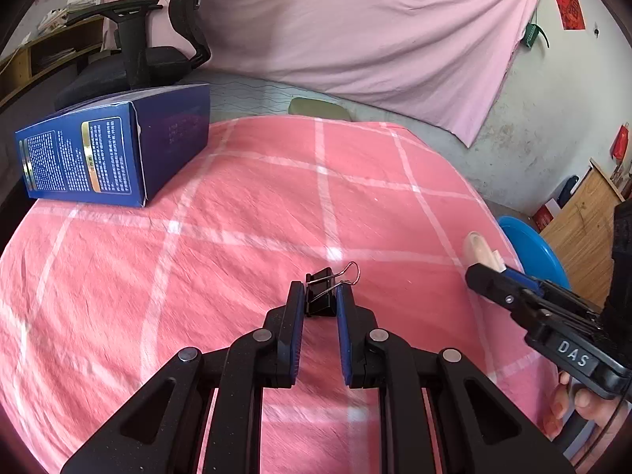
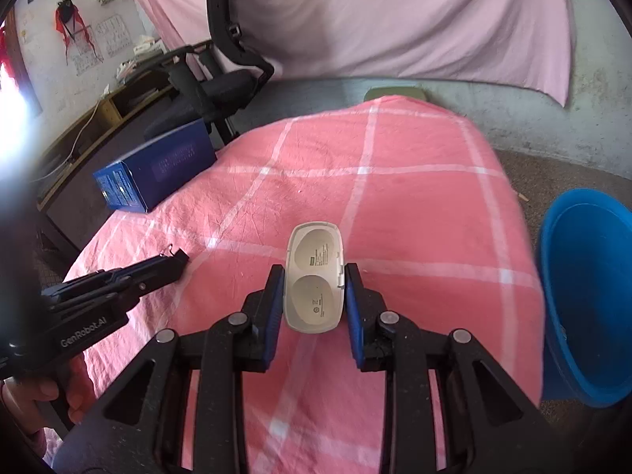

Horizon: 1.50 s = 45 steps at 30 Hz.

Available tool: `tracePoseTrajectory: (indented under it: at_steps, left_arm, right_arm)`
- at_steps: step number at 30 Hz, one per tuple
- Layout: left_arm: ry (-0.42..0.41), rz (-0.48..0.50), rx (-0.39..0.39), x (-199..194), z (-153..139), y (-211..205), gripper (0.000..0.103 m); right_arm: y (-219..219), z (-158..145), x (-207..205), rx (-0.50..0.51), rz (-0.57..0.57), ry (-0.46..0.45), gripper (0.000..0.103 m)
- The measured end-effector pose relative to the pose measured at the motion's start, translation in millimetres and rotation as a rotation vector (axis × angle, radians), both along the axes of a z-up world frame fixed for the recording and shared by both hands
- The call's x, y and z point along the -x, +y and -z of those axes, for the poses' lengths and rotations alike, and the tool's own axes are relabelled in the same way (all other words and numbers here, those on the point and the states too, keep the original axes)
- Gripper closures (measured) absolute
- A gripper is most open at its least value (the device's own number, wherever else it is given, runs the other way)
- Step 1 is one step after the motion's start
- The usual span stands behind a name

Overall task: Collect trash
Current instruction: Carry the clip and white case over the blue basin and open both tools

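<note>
Left gripper (image 1: 320,301) pinched on black binder clip (image 1: 322,290), right gripper (image 2: 315,290) clamped on white plastic case (image 2: 315,278), both just above pink checked cloth (image 1: 237,205); keep grips firm, swing to blue bin (image 2: 588,288) beyond table edge, blue box (image 1: 114,146) left.

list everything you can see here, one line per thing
binder clip: 1, black, held between left jaws
white case: 1, off-white, between right jaws
box: 1, dark blue, far left of table
tablecloth: 1, pink check, covers table
basin: 1, blue, on the floor right of table
office chair: 1, black, behind table
pink sheet: 1, hung behind
left gripper: 1, black
right gripper: 1, black
</note>
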<state>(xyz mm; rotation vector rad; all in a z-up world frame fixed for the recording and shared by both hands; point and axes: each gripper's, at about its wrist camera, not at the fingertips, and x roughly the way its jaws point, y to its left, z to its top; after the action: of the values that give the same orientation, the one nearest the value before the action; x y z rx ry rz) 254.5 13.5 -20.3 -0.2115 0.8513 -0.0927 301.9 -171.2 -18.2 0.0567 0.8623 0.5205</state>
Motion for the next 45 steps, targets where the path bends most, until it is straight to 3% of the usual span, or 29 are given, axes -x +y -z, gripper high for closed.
tracePoseTrajectory:
  at_steps: [9, 20, 35, 45]
  left_arm:
    - [-0.091, 0.059, -0.022, 10, -16, -23, 0.09]
    - [-0.3, 0.126, -0.078, 15, -61, -59, 0.09]
    - [-0.547, 0.247, -0.004, 19, -114, -119, 0.09]
    - [-0.629, 0.392, 0.05, 15, -125, -184, 0.09]
  right_arm:
    - [-24, -22, 33, -0.051, 0.074, -0.142, 0.048]
    - [-51, -51, 48, -0.083, 0.152, -0.301, 0.048]
    - [-100, -97, 76, -0.052, 0.319, -0.53, 0.048]
    - [-154, -109, 94, 0.019, 0.474, -0.648, 0.048]
